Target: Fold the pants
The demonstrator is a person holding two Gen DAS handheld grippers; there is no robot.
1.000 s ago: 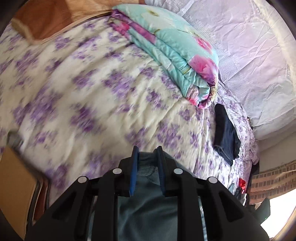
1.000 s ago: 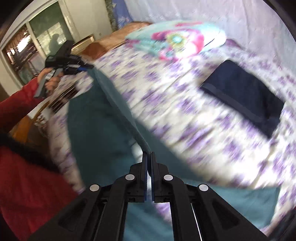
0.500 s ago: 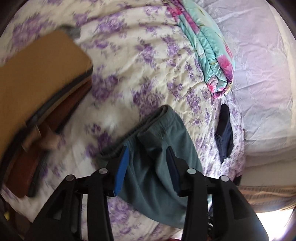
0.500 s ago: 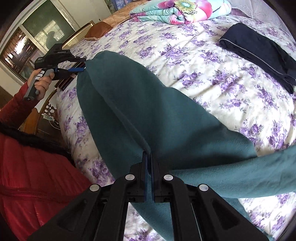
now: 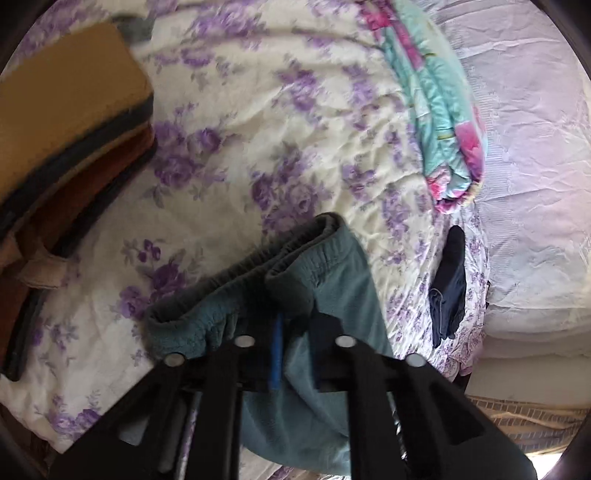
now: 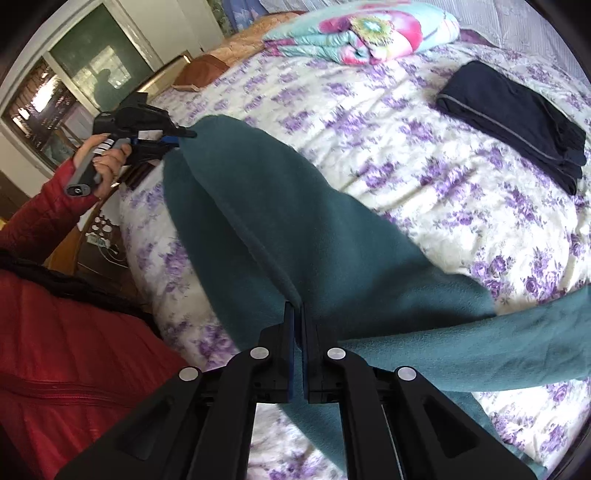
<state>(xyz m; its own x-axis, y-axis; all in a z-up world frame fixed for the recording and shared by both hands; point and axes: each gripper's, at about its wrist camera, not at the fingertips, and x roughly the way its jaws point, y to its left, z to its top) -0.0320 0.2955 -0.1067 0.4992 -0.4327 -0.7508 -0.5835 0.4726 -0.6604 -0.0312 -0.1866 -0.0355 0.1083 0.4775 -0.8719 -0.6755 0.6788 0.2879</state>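
Observation:
Teal fleece pants (image 6: 303, 229) lie stretched across the floral bed, waistband (image 5: 295, 254) toward the left side. My left gripper (image 5: 295, 317) sits at the waistband with its fingers spread apart, one layer of cloth bunched between them. It also shows in the right wrist view (image 6: 177, 134), held in a hand at the pants' waist end. My right gripper (image 6: 298, 314) is shut on a fold of the pants near the crotch. One leg (image 6: 517, 354) runs off to the right.
A folded dark navy garment (image 6: 517, 122) lies on the bed at the far right. A folded floral quilt (image 6: 362, 33) sits near the head. A brown wooden headboard (image 5: 55, 122) borders the bed's left edge. The person's red jacket (image 6: 66, 350) is close.
My left gripper opened from a grip on the waistband and then moved closer to it. The pants came down flat on the bed. My right gripper stayed shut on the cloth.

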